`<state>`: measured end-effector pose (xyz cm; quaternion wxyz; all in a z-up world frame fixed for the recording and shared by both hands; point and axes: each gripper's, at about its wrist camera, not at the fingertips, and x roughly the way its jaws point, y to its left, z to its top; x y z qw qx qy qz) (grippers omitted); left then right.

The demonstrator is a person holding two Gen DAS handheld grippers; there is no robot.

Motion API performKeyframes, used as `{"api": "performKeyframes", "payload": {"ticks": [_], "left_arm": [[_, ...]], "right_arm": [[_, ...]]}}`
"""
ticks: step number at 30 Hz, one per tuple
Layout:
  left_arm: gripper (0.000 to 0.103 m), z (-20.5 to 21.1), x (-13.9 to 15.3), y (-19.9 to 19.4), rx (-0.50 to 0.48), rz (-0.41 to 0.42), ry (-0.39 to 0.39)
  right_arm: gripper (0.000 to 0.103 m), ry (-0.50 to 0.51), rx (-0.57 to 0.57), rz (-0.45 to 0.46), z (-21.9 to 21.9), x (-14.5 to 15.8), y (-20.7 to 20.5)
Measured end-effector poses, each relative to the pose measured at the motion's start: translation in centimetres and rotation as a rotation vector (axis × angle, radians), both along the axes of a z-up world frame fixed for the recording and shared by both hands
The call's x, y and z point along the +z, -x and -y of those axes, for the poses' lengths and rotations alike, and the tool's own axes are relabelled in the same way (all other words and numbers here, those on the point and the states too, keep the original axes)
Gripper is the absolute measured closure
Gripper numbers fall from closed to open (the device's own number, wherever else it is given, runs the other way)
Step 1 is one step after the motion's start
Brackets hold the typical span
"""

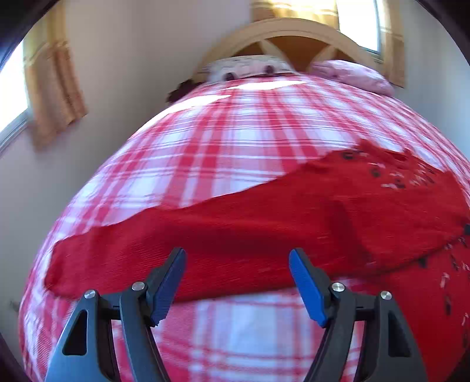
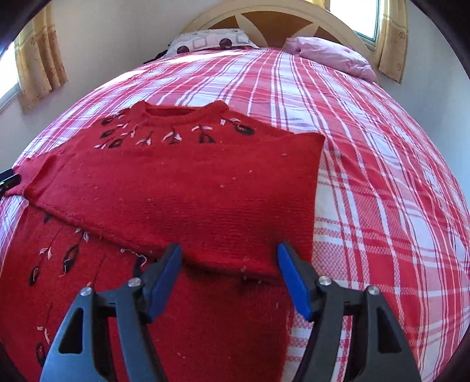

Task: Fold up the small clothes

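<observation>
Red knitted sweater (image 2: 182, 182) with black and white embroidered flowers lies spread on the bed with the red and white checked cover (image 2: 367, 152); its neck opening points toward the headboard, and one sleeve is folded across the chest.

Both tongs hang low over the bed and point along it toward the headboard. The left tongs (image 1: 237, 258) are wide open, with nothing between the blue pads; their tips are over the near edge of the long red sleeve (image 1: 205, 235). The right tongs (image 2: 229, 252) are also wide open and hold nothing; their tips are at the lower edge of the folded part.

The left wrist view is blurred, so the embroidery and the checks are smeared there. The lower part of the sweater is cut off by both frames. At the left edge of the right wrist view a dark object touches the sleeve end; I cannot tell what it is.

Behind stand the arched cream wooden headboard (image 2: 264, 20), a pink crumpled pillow (image 2: 332, 55), a white pillow with dark circles (image 2: 211, 41), and yellow patterned curtains (image 2: 38, 55) beside the windows.
</observation>
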<state>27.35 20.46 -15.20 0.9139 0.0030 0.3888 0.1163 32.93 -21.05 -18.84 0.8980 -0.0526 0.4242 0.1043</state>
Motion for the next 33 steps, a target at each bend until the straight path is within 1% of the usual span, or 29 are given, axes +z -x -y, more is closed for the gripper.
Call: {"api": "performKeyframes", "payload": {"ticks": [2,6,10,12,14,16,19,22,25,26,27,28,29,30,31,33], "left_arm": [[0.030,-2.5,0.2,1.1,0.065,-0.004,-0.010],[0.030,-8.6,0.5,3.8,0.212,-0.015,-0.075],[0.030,-14.8,0.4,6.3,0.373,-0.023,-0.092],[0.030,-17.3,0.0,7.2,0.440,-0.036,-0.074],[0.030,-19.7,-0.6,8.0,0.498,-0.037,-0.016],[0.030,-20.9,-1.2,8.5,0.533,-0.035,0.029],[0.030,-22.0,-1.9,8.7,0.540,-0.029,0.114],[0.030,-22.2,-2.2,7.9,0.532,-0.023,0.129],[0.030,-22.5,-3.0,6.8,0.521,-0.041,0.164],[0.032,-22.6,-3.3,6.6,0.512,-0.043,0.180],[0.037,-22.4,-3.4,6.3,0.504,-0.048,0.187],[0.048,-22.4,-3.4,6.2,0.503,-0.044,0.180],[0.066,-22.3,-3.2,6.2,0.493,-0.036,0.179],[0.073,-22.2,-3.0,6.0,0.475,-0.032,0.184],[0.077,-22.0,-2.9,5.8,0.463,-0.032,0.183],[0.077,-21.9,-2.9,5.6,0.463,-0.034,0.177]], "right_arm": [[0.033,-0.021,-0.016,0.000,0.2,0.1,0.0],[0.033,-0.025,-0.016,0.009,0.1,0.3,0.3],[0.031,-0.041,-0.012,0.022,0.3,0.2,0.5],[0.031,-0.045,-0.010,0.027,0.3,0.2,0.6],[0.031,-0.043,-0.009,0.030,0.3,0.1,0.7],[0.030,-0.035,-0.007,0.031,0.1,0.1,0.7],[0.027,-0.012,-0.002,0.032,-0.2,0.0,0.7],[0.025,0.015,0.004,0.034,-0.5,-0.2,0.8],[0.024,0.027,0.006,0.035,-0.7,-0.2,0.8],[0.024,0.027,0.006,0.036,-0.7,-0.2,0.8],[0.024,0.025,0.006,0.037,-0.6,-0.2,0.8],[0.024,0.025,0.006,0.037,-0.7,-0.2,0.8],[0.024,0.025,0.006,0.038,-0.7,-0.3,0.8],[0.024,0.026,0.006,0.039,-0.7,-0.3,0.8],[0.024,0.026,0.006,0.039,-0.7,-0.3,0.8],[0.024,0.029,0.006,0.040,-0.8,-0.3,0.8]]}}
